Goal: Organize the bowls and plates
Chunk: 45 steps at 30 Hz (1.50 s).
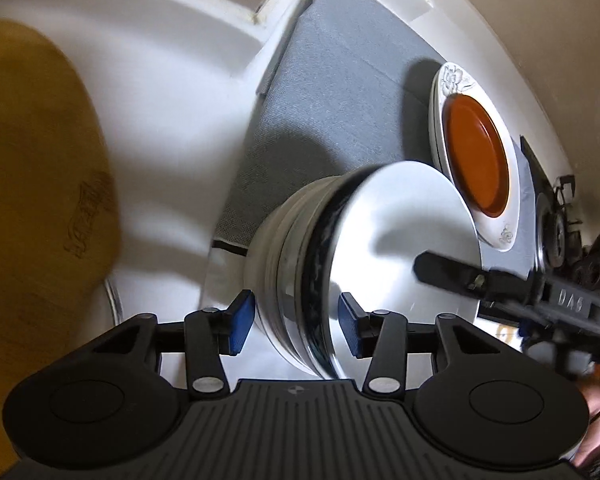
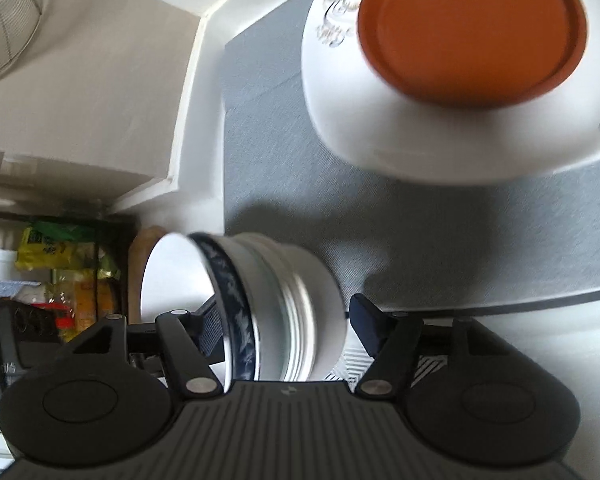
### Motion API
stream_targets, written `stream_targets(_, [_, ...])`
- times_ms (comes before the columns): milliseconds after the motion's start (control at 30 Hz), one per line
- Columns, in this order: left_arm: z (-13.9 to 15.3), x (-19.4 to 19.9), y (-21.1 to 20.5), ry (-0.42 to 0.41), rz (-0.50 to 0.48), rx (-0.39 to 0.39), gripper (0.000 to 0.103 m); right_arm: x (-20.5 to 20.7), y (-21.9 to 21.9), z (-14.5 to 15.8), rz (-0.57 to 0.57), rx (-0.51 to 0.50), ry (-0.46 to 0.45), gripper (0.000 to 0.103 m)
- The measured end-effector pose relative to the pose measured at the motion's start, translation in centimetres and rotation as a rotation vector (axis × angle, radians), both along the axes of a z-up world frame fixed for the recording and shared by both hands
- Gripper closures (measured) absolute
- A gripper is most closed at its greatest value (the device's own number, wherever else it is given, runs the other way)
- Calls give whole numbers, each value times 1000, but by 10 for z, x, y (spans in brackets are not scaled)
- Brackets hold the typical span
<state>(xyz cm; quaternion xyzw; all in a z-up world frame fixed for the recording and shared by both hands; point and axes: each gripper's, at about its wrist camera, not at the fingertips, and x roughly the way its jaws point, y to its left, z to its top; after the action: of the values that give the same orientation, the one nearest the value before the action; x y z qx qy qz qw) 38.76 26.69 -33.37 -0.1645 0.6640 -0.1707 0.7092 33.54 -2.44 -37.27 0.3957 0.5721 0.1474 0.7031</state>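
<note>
A stack of nested bowls (image 1: 320, 264), white with a blue-patterned one on top, sits between the fingers of both grippers. My left gripper (image 1: 298, 322) straddles its near rim, its blue pads (image 1: 242, 320) spread wide on either side. My right gripper (image 2: 288, 320) straddles the same stack (image 2: 268, 304) from the other side, jaws wide; one finger reaches inside the top bowl (image 1: 440, 268). An orange plate (image 2: 472, 28) lies on a white flowered plate (image 2: 400, 128) on the grey mat (image 2: 300, 160); both also show in the left wrist view (image 1: 476, 152).
A wooden board (image 1: 32, 184) stands at the left against the white counter (image 1: 148, 100). A wire strainer (image 2: 8, 20) hangs at the upper left. A shelf with packaged food (image 2: 60, 272) is at the left. Dark stove parts (image 1: 556, 232) lie at the right.
</note>
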Motion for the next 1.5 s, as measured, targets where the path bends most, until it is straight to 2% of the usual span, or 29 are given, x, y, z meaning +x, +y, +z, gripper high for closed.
stream_targets(33, [0, 1, 1, 2, -2, -4, 56, -1, 1, -2, 0, 4, 4, 33])
stream_targets(67, [0, 1, 3, 4, -3, -9, 58, -3, 3, -4, 4, 1, 7, 43])
stream_targets(167, [2, -1, 6, -2, -17, -19, 62, -6, 7, 1, 22, -24, -23, 47])
stream_targets(333, [9, -6, -2, -16, -42, 25, 62, -6, 1, 15, 14, -32, -49, 58])
stream_targets(633, [10, -6, -10, -15, -40, 38, 62, -6, 1, 16, 11, -41, -32, 59])
stream_targets(867, [18, -2, -24, -11, -55, 25, 62, -11, -9, 29, 3, -64, -65, 58])
stream_targets(1100, [39, 10, -54, -61, -99, 26, 62, -12, -36, 47, -64, -72, -111, 58])
stream_targets(1267, [59, 27, -84, -106, -153, 28, 62, -3, -60, 66, -90, -102, -144, 59])
stream_targets(1500, [88, 56, -120, -167, -180, 3, 62, 15, -99, 93, -167, -124, -221, 59])
